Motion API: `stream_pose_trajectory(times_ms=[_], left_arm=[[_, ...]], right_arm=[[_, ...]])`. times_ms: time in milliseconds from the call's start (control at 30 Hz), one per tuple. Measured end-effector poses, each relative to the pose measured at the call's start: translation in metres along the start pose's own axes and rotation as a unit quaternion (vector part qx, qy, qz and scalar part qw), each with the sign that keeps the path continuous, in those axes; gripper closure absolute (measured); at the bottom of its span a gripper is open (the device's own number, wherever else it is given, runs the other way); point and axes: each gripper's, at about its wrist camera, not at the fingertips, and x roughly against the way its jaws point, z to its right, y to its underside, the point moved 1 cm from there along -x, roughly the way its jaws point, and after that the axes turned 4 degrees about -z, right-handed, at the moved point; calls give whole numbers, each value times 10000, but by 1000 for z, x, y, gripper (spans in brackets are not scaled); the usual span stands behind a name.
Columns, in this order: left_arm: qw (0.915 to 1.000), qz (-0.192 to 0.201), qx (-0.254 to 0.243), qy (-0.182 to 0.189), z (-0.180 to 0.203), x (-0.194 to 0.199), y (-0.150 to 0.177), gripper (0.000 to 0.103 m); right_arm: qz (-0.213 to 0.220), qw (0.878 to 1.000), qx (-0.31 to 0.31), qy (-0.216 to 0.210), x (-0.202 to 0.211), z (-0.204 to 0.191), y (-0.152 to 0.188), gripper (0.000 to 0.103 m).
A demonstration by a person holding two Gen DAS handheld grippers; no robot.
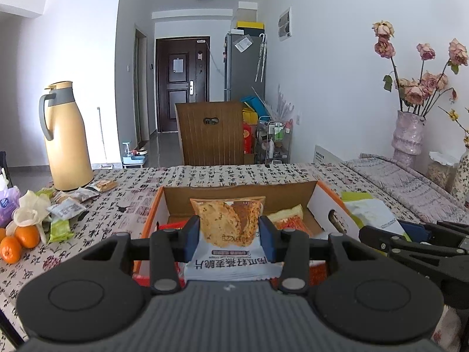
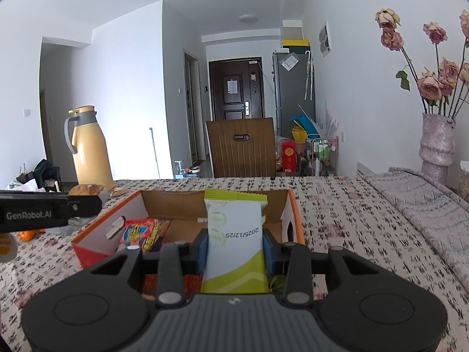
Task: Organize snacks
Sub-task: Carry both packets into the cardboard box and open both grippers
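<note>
Cardboard, orange on its outer edges, forms the open box (image 1: 324, 202) at the middle of the left wrist view, resting on a table covered by a patterned tablecloth (image 1: 123, 205). The left gripper (image 1: 230, 236) is clenched on a crisp packet (image 1: 231, 228), its blue pads pressing both sides, and the packet stands upright in front of the box opening at the centre of the frame. Inside the box, right of the held packet, lies an orange snack bag (image 1: 290, 220). At the far right edge of that view the right gripper (image 1: 410, 234) reaches in over the box's side. In the right wrist view the right gripper (image 2: 236, 249) is clamped on a white and green snack packet (image 2: 234, 240), held upright at lower centre over the same box (image 2: 293, 217), where a red and yellow bag (image 2: 140, 233) lies at the left of the interior. More loose packets (image 1: 70, 205) and oranges (image 1: 20, 240) sit on the cloth at the left of the left wrist view, beside a yellow flask (image 1: 66, 138).
</note>
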Motion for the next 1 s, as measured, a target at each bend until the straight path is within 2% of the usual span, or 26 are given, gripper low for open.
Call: stream_pose_trajectory(times_ms=[500,700,1000], left_arm=[[9997,-37,185,-177,-8,-54,-28,60],[9991,-197,296,-241,-14,-78,-23,60],[9982,-477,313,-207,-17,-97,-9,60]], right_arm=[[14,10000,79,-42,-53,-6,-29,67],[-7,10000,4,-36,-74,-3,-29,67],[-331,9993,-134,-61,-95,6,-17,67]])
